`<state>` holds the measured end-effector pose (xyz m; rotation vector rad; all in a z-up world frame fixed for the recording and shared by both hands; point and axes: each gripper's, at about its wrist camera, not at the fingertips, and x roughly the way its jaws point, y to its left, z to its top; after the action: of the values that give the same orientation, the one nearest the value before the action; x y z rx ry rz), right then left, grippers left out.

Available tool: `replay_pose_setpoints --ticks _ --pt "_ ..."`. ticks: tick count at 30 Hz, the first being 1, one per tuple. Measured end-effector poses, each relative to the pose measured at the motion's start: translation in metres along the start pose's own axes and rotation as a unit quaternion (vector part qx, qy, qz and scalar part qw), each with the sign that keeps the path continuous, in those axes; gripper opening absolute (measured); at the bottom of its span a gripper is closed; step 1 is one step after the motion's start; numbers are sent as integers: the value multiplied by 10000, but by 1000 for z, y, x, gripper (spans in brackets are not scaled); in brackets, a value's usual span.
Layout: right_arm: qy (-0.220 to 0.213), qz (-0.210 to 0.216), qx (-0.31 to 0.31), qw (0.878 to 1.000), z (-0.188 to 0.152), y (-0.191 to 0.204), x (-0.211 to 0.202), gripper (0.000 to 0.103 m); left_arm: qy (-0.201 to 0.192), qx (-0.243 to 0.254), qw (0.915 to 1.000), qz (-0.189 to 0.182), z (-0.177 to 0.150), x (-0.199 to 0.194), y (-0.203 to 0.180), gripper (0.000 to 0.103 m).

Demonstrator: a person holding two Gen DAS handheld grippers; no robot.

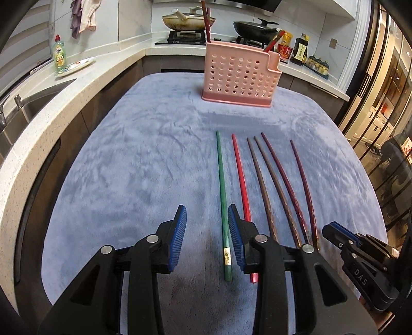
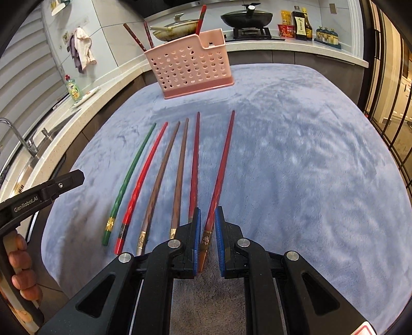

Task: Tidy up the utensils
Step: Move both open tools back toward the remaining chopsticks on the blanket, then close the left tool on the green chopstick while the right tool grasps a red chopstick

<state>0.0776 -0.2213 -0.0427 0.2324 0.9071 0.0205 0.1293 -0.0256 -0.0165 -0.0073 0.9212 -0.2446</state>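
Several chopsticks lie side by side on a blue cloth [image 1: 128,154]. A pink perforated utensil holder [image 1: 238,74] stands at the far end with a few chopsticks in it; it also shows in the right wrist view [image 2: 190,65]. My left gripper [image 1: 207,233] is open, its jaws straddling the green chopstick [image 1: 222,190] near its handle end. My right gripper [image 2: 208,233] is open by a narrow gap, with the rightmost dark red chopstick [image 2: 221,165] lying between the pads. The red chopstick [image 2: 144,175] and two brown chopsticks [image 2: 164,167] lie between them.
A sink [image 1: 31,103] and tap [image 2: 18,136] sit in the counter to the left, with a dish soap bottle [image 1: 59,54]. A stove with two pans [image 1: 190,20] and sauce bottles [image 2: 301,24] line the back. Glass doors [image 1: 381,103] stand at the right.
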Motion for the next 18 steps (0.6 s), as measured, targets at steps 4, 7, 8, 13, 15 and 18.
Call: replay_pose_setpoints --ticks 4,7,8,13,15,18 --pt "87 -43 -18 10000 -5 1 7 13 97 7 10000 -5 -7 4 0 35" --pt "151 -63 -9 9999 -8 1 11 13 160 13 9999 -8 -12 7 0 35" --pt "162 -58 -6 9999 -9 1 12 13 177 13 9998 -11 -12 7 0 35" --pt "220 -81 -46 9997 -13 1 15 13 259 23 9997 -35 -17 10 -1 39" --pt "231 -89 -52 9997 -15 0 15 13 287 35 9996 -64 -19 11 -2 39" --pt "225 -99 -27 9997 -16 -2 14 10 353 63 9993 -101 -24 13 -4 40"
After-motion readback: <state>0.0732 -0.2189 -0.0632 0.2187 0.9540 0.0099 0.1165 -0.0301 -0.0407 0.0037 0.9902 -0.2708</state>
